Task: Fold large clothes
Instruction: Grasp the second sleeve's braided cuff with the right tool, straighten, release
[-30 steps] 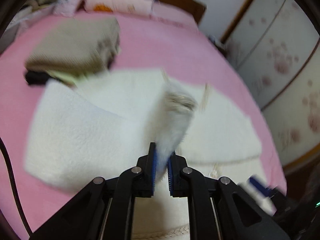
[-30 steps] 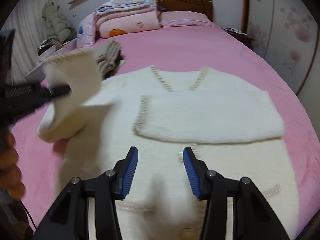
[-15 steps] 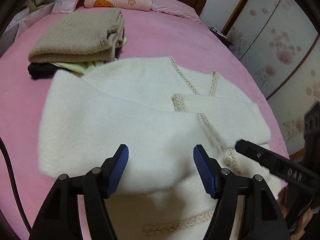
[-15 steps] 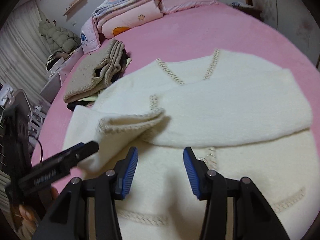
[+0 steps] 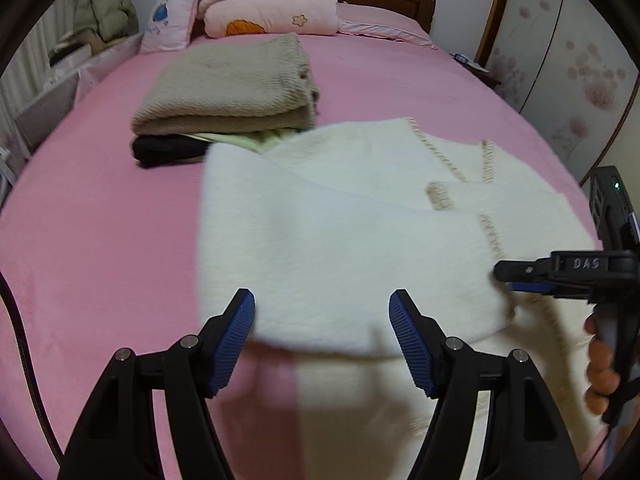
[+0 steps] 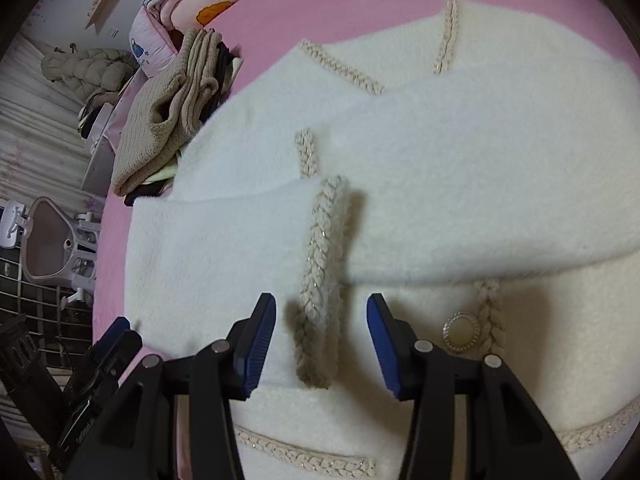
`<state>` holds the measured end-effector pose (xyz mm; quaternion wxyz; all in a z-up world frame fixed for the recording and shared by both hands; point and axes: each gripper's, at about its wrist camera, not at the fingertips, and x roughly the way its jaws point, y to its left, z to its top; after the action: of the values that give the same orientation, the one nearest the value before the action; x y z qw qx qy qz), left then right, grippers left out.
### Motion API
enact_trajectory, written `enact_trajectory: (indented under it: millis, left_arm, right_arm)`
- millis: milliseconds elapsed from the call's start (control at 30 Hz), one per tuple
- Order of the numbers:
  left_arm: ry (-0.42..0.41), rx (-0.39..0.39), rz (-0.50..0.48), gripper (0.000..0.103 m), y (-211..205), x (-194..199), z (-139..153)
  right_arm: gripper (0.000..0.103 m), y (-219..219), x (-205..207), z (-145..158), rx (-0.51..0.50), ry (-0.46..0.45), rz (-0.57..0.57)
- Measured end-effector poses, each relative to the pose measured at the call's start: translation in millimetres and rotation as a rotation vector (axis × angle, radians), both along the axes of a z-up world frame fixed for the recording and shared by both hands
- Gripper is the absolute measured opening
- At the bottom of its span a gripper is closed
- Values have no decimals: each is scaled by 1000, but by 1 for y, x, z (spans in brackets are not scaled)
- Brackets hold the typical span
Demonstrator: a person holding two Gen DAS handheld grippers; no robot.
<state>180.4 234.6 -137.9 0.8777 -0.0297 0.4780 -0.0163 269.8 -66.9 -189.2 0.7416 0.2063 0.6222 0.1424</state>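
A white fluffy cardigan (image 5: 340, 240) with beige braided trim lies flat on the pink bed (image 5: 100, 220). Both sleeves are folded across its front. My left gripper (image 5: 322, 308) hovers over the lower edge of the near sleeve; its jaws are opening and the pads touch nothing. In the right wrist view, my right gripper (image 6: 320, 312) stands open low over that sleeve's braided cuff (image 6: 320, 280), which lies between the fingers and is not pinched. A round button (image 6: 460, 330) sits just right of it. The right gripper (image 5: 504, 272) also shows at the right edge, held by a hand.
A folded stack, beige sweater (image 5: 228, 84) over a black garment (image 5: 168, 150), sits on the bed beyond the cardigan. Pink quilts and pillows (image 5: 268, 4) lie by the headboard. A wardrobe (image 5: 580, 80) stands to the right, a chair (image 6: 48, 240) beside the bed.
The left gripper let go of the sleeve and opened; the sleeve now lies across the cardigan's front. The right gripper tipped down and came low over the sleeve's cuff.
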Motion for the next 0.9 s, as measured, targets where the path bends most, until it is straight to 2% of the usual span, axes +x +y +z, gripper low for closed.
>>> enact_trajectory:
  millis: [100, 233, 300, 333, 367, 433, 500, 533, 667, 800, 900]
  left_arm:
    - [-8, 41, 10, 70, 16, -10, -1]
    - [3, 34, 69, 70, 44, -24, -6]
    - [17, 19, 100, 70, 52, -27, -12]
    - [32, 7, 119, 70, 57, -29, -18]
    - [40, 1, 129, 70, 59, -29, -22]
    - [53, -6, 145, 70, 60, -28, -32]
    - [56, -14, 162, 70, 58, -22, -38]
    - [53, -23, 170, 70, 55, -18, -39]
    - [55, -72, 230, 70, 44, 6, -45]
    - [59, -104, 290, 70, 35, 29, -47]
    - [71, -108, 308, 68, 30, 43, -48]
  right_arm:
    - [47, 8, 2, -11, 14, 4, 31]
    - [47, 26, 8, -18, 8, -38, 73]
    - [32, 32, 8, -17, -14, -62, 88]
    - [14, 39, 6, -12, -22, -73, 121]
    - [14, 44, 4, -4, -45, -94, 139]
    - [14, 63, -10, 36, -147, -246, 211]
    - [13, 77, -20, 70, -193, -371, 264]
    - [13, 86, -26, 97, -225, -461, 294]
    - [13, 91, -33, 162, -285, -669, 318]
    - [13, 70, -30, 190, -380, -770, 261]
    - [13, 35, -15, 182, -462, -744, 184]
